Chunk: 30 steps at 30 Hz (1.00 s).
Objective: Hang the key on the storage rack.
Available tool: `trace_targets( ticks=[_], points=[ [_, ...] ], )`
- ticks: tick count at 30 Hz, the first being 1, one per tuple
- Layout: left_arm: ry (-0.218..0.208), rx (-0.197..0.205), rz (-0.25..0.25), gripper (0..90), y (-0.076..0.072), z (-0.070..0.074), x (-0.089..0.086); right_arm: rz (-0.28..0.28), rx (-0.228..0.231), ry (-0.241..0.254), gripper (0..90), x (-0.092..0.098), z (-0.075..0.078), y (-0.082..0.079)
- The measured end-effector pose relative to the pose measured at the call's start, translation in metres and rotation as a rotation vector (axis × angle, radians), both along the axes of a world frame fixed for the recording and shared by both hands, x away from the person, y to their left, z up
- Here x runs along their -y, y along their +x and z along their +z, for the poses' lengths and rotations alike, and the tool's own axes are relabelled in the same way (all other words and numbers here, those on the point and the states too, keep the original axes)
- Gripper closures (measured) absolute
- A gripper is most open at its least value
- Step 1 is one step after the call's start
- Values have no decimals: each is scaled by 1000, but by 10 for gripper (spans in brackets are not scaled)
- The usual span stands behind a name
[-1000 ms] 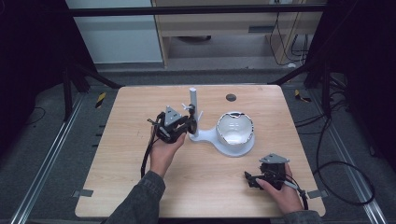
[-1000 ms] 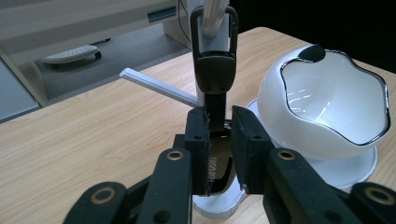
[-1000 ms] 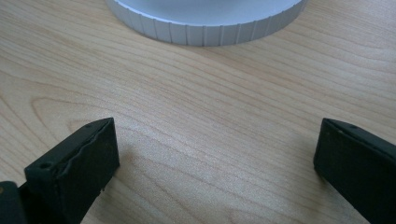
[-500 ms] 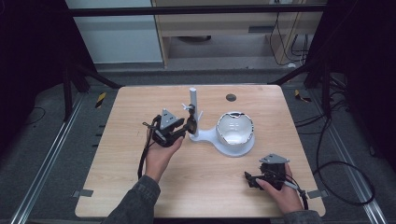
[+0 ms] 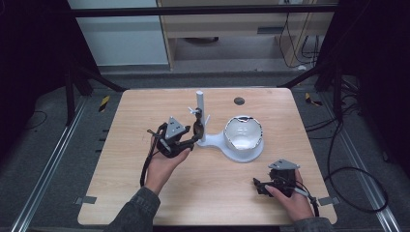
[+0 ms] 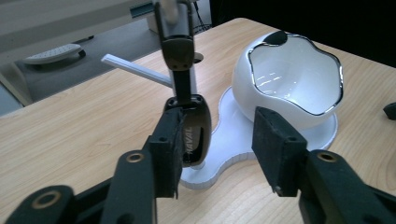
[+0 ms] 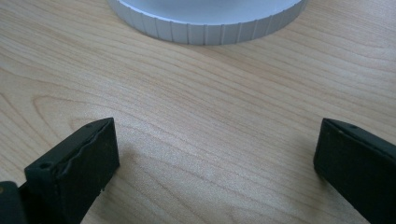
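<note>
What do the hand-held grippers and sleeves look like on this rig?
Both are black. The left hand-held gripper and right hand-held gripper each carry a grey three-cornered plate on top and trail a black cable. The fingers are blocky black pads on arms with brass-coloured pivot rings. The person wears dark grey sleeves.

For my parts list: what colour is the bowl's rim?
Shiny silver chrome, on a white bowl; clearest in the left gripper view.
</note>
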<state>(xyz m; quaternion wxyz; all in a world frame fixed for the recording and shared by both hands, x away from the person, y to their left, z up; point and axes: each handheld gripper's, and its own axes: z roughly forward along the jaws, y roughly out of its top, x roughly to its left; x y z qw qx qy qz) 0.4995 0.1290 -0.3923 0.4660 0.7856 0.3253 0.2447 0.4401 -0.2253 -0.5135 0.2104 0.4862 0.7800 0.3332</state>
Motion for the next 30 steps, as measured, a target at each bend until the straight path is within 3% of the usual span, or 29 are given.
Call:
trace_targets(
  ticks=[11, 15, 30],
  points=[
    [10, -33, -31, 200, -12, -8, 3, 1, 0, -1, 4, 0, 0, -1],
    [10, -38, -42, 131, -14, -9, 3, 1, 0, -1, 4, 0, 0, -1],
    [33, -32, -87, 58, -33, -11, -4, 2, -1, 0, 4, 0, 0, -1]
  ],
)
